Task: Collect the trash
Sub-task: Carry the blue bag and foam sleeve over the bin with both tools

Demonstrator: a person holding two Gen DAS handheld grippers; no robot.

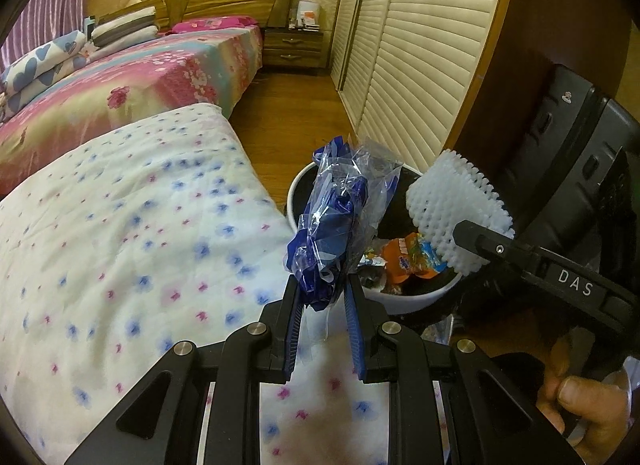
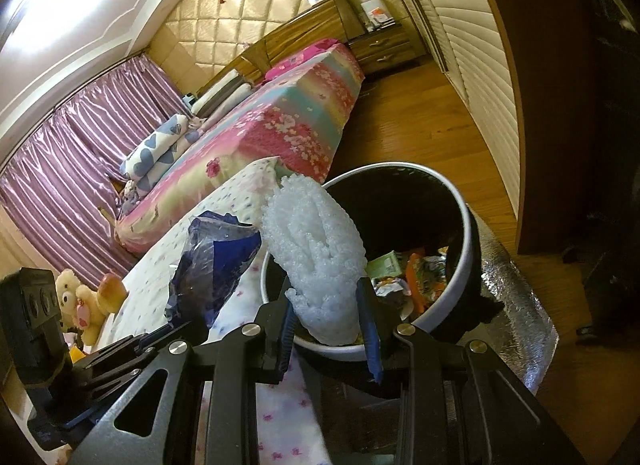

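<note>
**Both claws carried rubbish at the rim of the bin**

On the far left, the pink curtain hung behind a bed with a flowered cover, and folded bedding with blue hearts lay on it. A teddy bear sat low at the left edge of the right wrist view. Nearer the cameras spread a white quilt dotted with blue and pink flowers.

Next came the left gripper. Its jaws were clenched on a crumpled blue and clear plastic bag, which stood up from between the blue pads. The bag hung over the edge of the quilt, just at the left rim of the bin.

The bin, white outside with a dark lining, stood on the wooden floor beside the quilt. Wrappers, orange among them, already lay inside it.

Further right, the right gripper was closed around a white foam net sleeve, held upright between its fingers over the near rim of the bin. A hand gripped that tool's handle at the lower right of the left wrist view.

Along the right ran a slatted wardrobe door, with a nightstand at the head of the bed.
</note>
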